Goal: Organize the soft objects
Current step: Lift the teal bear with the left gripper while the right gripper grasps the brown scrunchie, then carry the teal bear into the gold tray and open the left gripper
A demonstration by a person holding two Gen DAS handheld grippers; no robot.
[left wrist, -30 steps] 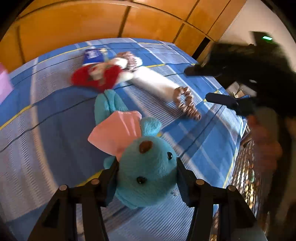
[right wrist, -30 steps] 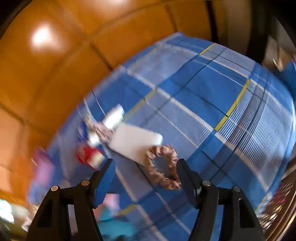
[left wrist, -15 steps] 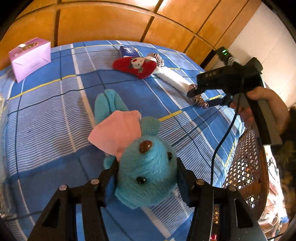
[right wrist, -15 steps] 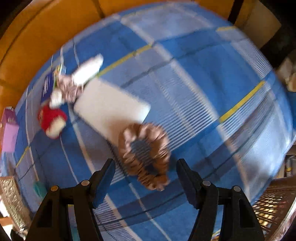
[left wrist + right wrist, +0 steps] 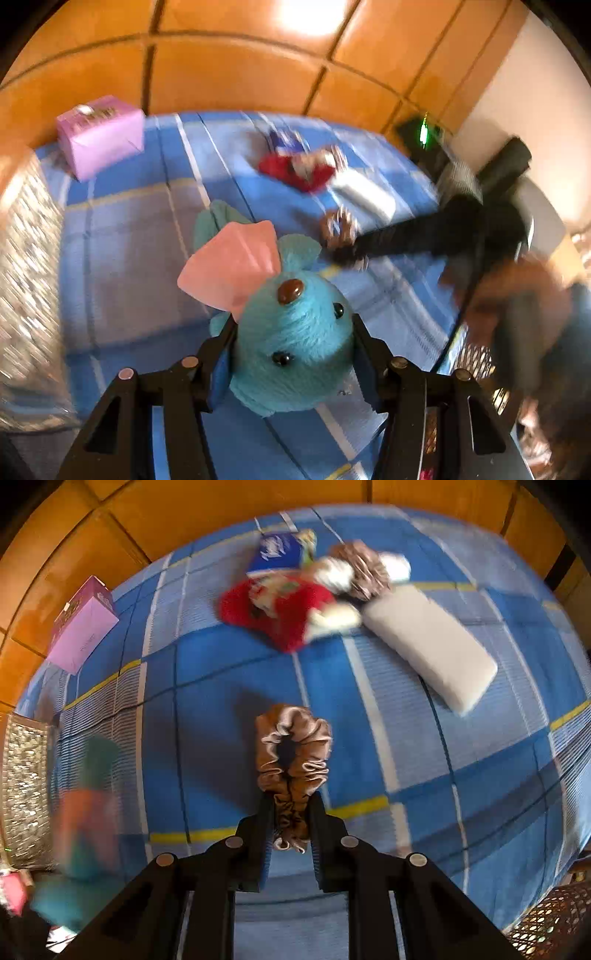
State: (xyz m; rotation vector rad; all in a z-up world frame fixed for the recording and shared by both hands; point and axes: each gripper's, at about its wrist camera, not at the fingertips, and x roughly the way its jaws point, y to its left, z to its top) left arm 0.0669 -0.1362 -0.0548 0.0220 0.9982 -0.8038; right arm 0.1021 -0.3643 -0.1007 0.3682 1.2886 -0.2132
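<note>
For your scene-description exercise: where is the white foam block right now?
In the right wrist view the white foam block lies upper right on the blue plaid bedspread, its far end beside the red plush toy and a brown scrunchie.

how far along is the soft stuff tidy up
Nothing looks put away yet. In hand: the left gripper holds the teal plush, and the right gripper is shut on a brown scrunchie. Left on the bed: red plush, second scrunchie, white pad.
</note>
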